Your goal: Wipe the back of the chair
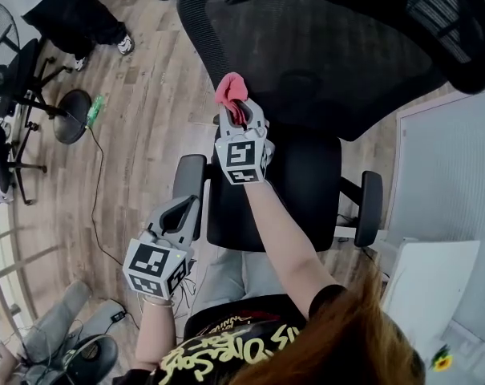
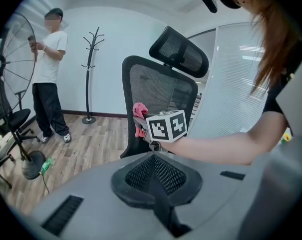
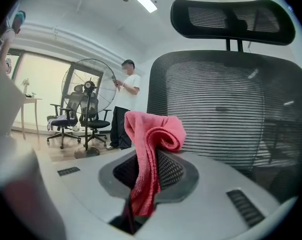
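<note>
Approach stage of the wiping task. Right gripper [image 1: 236,112], at centre of the head view, had its jaws clenched on a pink cloth [image 1: 230,91] — the right gripper view showed the fabric pinched low between them, its folded top standing free above. Cloth lay at the lower left edge of the office chair's mesh backrest [image 1: 330,46], which filled the upper right of the frame beside the headrest [image 1: 450,22]; whether fabric touched mesh could not be settled from any view. Left gripper [image 1: 180,215], lower left, hung near the left armrest [image 1: 190,175] with jaws pressed together on nothing, taking no part. Seat [image 1: 306,183] stood between the person and the backrest. A bystander [image 2: 48,79] stood well apart, at the left of the left gripper view. Judged step: bringing cloth to the backrest, wiping seemingly not begun. Next move would call for pressing the free fold against the mesh and sweeping across it — lightly, since mesh yields and the chair may swivel.
</note>
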Available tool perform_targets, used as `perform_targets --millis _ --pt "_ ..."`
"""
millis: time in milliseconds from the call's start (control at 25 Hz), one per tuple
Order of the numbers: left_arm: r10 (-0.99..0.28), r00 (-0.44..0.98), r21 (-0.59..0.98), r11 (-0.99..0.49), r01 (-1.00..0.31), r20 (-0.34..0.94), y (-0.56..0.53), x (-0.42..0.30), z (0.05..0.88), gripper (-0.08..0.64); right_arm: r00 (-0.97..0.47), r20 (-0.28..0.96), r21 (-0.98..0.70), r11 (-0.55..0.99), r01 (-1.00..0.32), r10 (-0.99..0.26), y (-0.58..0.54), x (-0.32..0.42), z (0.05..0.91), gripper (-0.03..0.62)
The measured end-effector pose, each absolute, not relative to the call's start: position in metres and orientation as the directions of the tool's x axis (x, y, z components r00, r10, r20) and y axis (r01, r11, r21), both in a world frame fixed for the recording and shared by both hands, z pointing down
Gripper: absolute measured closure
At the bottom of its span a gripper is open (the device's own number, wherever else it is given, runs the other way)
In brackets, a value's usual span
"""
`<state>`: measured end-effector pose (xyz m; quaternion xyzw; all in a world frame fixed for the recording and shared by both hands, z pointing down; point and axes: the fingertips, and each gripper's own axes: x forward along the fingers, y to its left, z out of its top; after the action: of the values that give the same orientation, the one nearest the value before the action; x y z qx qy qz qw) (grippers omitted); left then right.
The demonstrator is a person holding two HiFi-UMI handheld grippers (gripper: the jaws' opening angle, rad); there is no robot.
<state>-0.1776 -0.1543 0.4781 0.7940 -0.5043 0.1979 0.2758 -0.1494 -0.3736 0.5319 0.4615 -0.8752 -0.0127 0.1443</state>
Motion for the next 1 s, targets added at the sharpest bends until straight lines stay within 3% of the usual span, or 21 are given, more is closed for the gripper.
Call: perform_targets --millis 320,560,760,1000 --pt "-0.692 0.411 0.243 -0.333 -0.911 0.593 -0.154 -0.178 0.481 0.566 -0.678 0.241 0.091 0.711 -0.697 -0.695 -0.362 -0.184 0.53 0.531" --pt "-0.687 0.435 0.251 -0.356 -0.9 0.582 -0.157 -0.162 0.483 0.566 -0.763 0.09 0.055 0.768 -0.638 -0.641 -0.338 -0.166 0.482 0.531" --pt "-0.681 0.475 0.252 -0.406 -0.878 0.557 -0.165 -0.141 0.471 0.566 -0.7 0.049 0.069 0.702 -0.709 -0.712 -0.339 -0.087 0.464 0.531" --pt "-0.655 0.514 0.253 -0.456 -0.853 0.553 -0.166 -0.11 0.474 0.566 -0.485 0.06 0.115 0.489 -0.865 -0.872 -0.339 0.053 0.478 0.531"
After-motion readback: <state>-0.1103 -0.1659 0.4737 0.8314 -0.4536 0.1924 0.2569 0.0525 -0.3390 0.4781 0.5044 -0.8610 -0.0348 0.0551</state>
